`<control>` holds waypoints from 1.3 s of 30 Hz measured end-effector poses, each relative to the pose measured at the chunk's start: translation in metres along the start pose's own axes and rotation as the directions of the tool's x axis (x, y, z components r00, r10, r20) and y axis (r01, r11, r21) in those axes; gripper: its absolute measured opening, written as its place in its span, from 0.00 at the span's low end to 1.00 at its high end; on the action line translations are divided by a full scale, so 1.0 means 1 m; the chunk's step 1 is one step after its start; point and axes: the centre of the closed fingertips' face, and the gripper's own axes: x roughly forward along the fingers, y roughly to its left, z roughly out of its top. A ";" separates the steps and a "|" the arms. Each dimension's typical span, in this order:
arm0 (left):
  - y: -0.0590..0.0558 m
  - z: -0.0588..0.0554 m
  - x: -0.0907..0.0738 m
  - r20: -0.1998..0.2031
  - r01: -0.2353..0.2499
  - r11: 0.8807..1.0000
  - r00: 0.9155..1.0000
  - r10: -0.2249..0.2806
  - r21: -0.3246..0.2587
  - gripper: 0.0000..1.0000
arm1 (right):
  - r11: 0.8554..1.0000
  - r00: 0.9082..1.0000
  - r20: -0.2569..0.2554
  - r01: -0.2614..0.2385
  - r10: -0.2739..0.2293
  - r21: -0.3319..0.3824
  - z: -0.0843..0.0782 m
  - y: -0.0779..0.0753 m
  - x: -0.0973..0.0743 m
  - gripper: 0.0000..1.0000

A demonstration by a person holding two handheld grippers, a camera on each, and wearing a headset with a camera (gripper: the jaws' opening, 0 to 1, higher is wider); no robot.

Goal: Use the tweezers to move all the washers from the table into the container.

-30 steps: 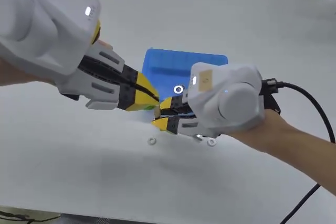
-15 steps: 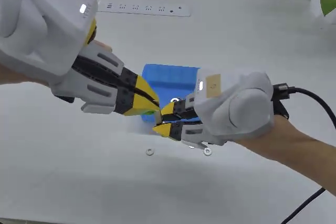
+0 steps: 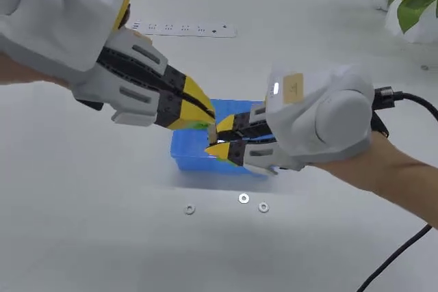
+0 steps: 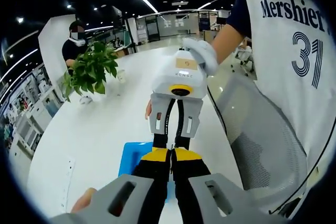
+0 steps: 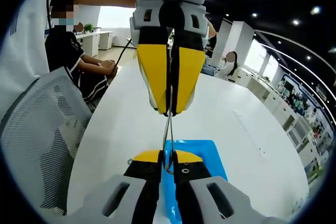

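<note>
Three washers (image 3: 243,198) lie on the table (image 3: 82,223) just beside the near wall of the one blue container (image 3: 195,160), each apart from the others. Above the container, one pair of tweezers (image 5: 168,124) spans the two grippers (tip to tip). The left gripper (image 3: 207,118) has its jaws pinched on one end. The right gripper (image 3: 213,143) has narrow jaws flanking the other end; whether they press, I cannot tell.

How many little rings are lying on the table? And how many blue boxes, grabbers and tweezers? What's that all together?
Washers on the table: 3
Blue container: 1
Grippers, left gripper and right gripper: 2
Tweezers: 1
Total: 7
</note>
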 end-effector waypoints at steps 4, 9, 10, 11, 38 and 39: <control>0.010 0.005 0.004 0.011 0.002 1.000 1.000 -0.003 0.015 0.05 | 1.000 1.000 -0.004 0.018 -0.018 0.001 -0.004 -0.011 -0.005 0.09; 0.024 0.010 0.011 0.029 0.001 1.000 1.000 -0.002 0.030 0.05 | 0.999 0.999 -0.018 0.033 -0.033 -0.004 -0.011 -0.027 -0.010 0.09; 0.027 0.010 0.013 0.034 0.002 1.000 0.999 -0.003 0.029 0.05 | 0.999 0.999 -0.021 0.032 -0.032 -0.005 -0.013 -0.030 -0.010 0.09; 0.029 0.010 0.015 0.035 0.002 1.000 0.999 -0.003 0.029 0.05 | 1.000 0.999 -0.026 0.029 -0.029 -0.011 -0.015 -0.032 -0.010 0.09; 0.052 -0.051 0.071 -0.003 0.056 0.997 0.998 -0.057 -0.061 0.05 | 0.993 0.992 -0.112 -0.045 0.057 0.110 -0.087 -0.034 0.026 0.10; 0.052 -0.053 0.072 -0.005 0.060 0.996 0.998 -0.060 -0.067 0.05 | 0.993 0.992 -0.115 -0.048 0.060 0.108 -0.088 -0.032 0.027 0.10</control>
